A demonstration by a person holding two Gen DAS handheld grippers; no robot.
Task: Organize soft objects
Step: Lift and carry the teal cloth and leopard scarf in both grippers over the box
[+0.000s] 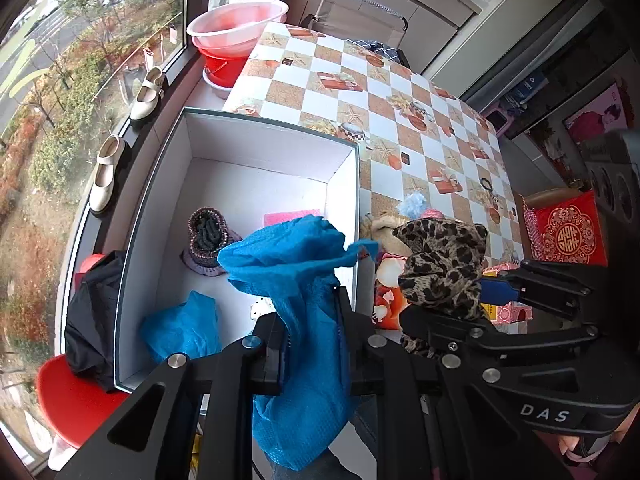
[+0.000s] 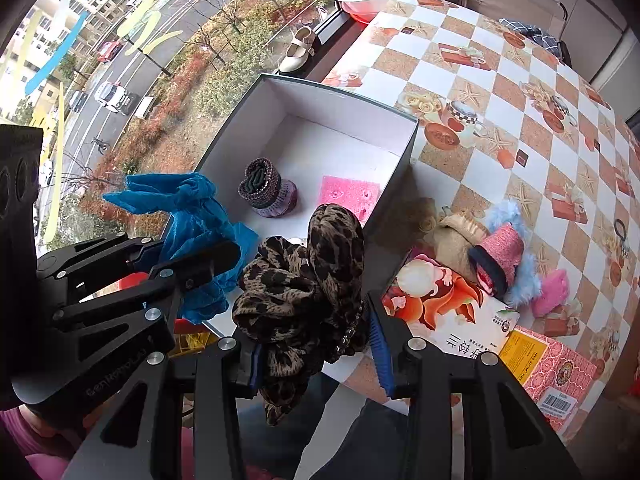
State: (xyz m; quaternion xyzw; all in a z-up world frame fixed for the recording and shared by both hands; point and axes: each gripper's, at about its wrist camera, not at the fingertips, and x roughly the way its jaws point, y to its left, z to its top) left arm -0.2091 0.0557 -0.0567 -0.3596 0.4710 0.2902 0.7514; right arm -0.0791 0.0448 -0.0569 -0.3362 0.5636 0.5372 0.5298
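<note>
Left wrist view: left gripper (image 1: 310, 334) clamped on a blue cloth (image 1: 296, 280), held above the near right corner of a white box (image 1: 160, 208), folds draping over the right wall. Beside it, right gripper (image 1: 472, 300) closed around a leopard scarf (image 1: 440, 264), hanging just outside that same wall, close to the blue cloth. Inside the box: a knitted slipper (image 1: 210, 240) near the middle, a pink sponge (image 1: 290, 216) against the right wall, a second blue bundle (image 1: 184, 328) at the near left corner; far half of the floor bare and white. Right wrist view: same scarf (image 2: 304, 280) bunched between the fingers (image 2: 380, 344) over the box's near rim, a printed carton (image 2: 452, 316) just right of it, fluffy slippers (image 2: 496, 264) beyond on the checkered tablecloth (image 2: 500, 92). Past the far wall, a pink basin (image 1: 236, 24); along the window ledge, cream shoes (image 1: 106, 176); a red stool (image 1: 76, 396) with dark clothing (image 1: 94, 320) at the left.
</note>
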